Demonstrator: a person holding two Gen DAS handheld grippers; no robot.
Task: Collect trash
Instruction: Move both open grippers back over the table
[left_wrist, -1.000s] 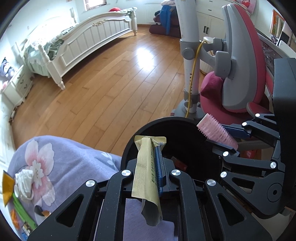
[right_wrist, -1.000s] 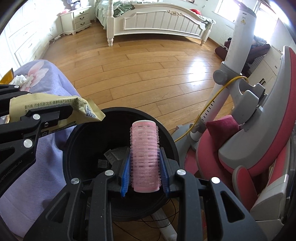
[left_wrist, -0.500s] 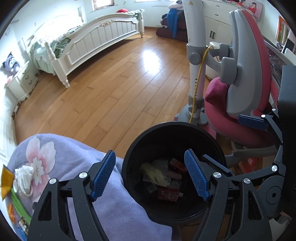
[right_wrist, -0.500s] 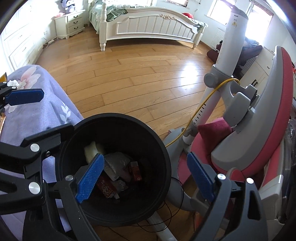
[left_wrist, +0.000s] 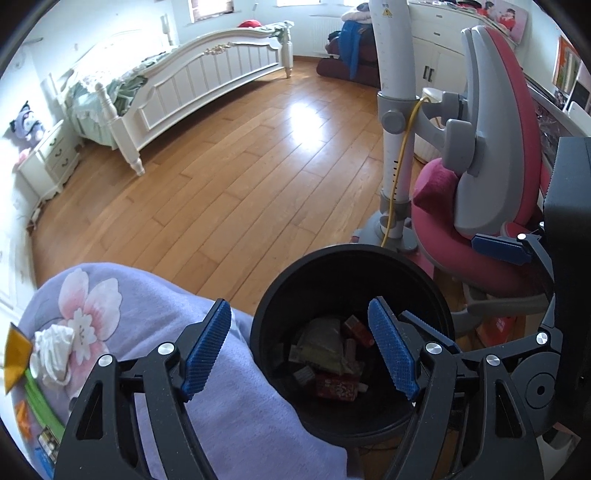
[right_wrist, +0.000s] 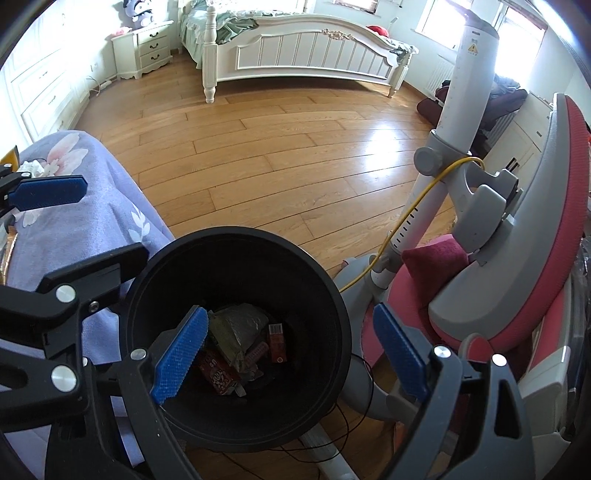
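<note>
Left hand-held gripper: jaws spread wide, nothing between the pads, poised over the bin's near rim.
Right hand-held gripper: released, empty, above the bin mouth.
Black bin: on the wooden floor, beside a lilac floral blanket.
Trash: olive sachet, pink hair roller and red wrappers at the bin's bottom.
Pink chair: just beyond the bin.

One black bin. One pink hair roller inside it, far right of the pile. One bed, far. One nightstand, far left. One pink chair, right.
</note>
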